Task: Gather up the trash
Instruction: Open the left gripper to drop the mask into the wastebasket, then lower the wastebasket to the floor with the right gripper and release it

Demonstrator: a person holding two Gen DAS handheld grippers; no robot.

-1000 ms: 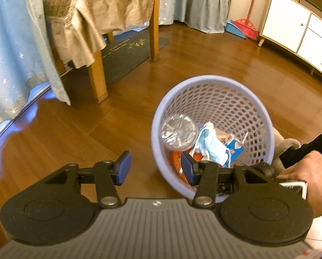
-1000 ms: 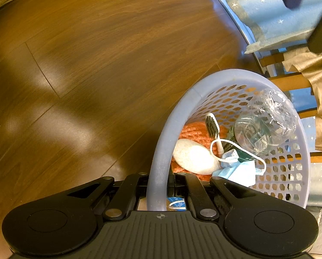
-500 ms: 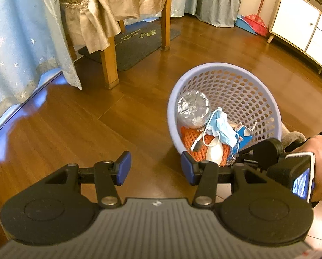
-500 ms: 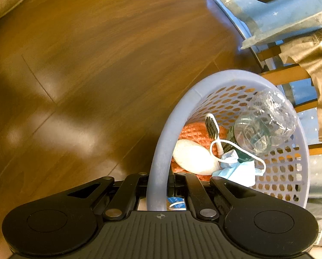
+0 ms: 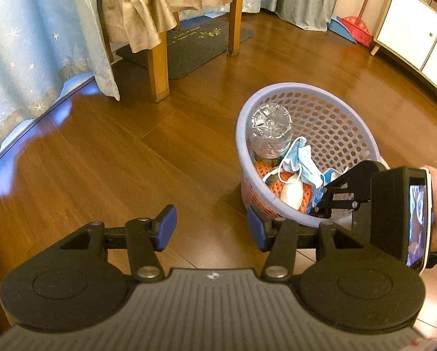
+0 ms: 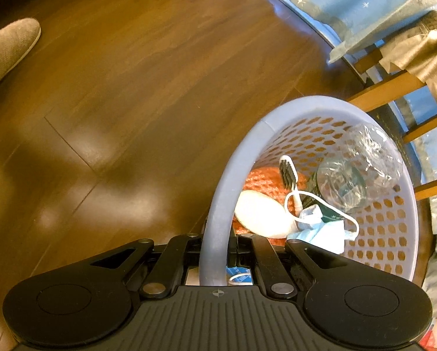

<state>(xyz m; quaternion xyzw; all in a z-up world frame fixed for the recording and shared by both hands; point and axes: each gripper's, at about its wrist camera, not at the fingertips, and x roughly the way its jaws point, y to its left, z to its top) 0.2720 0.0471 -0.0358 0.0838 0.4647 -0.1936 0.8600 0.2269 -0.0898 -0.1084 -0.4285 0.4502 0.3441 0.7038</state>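
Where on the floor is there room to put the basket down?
Bare wood floor lies open between the basket, the table leg and the curtain. Inside the basket it is crowded: bottle, mask, toothbrush.

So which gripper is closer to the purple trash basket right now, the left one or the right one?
Right. The right gripper is shut on the rim of the purple trash basket. The left gripper is open and empty over bare floor beside the basket, not touching it.

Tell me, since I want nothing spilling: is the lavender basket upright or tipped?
Tipped. The lavender basket leans, its near rim clamped in the right hand-held gripper, with the clear bottle and face mask inside.
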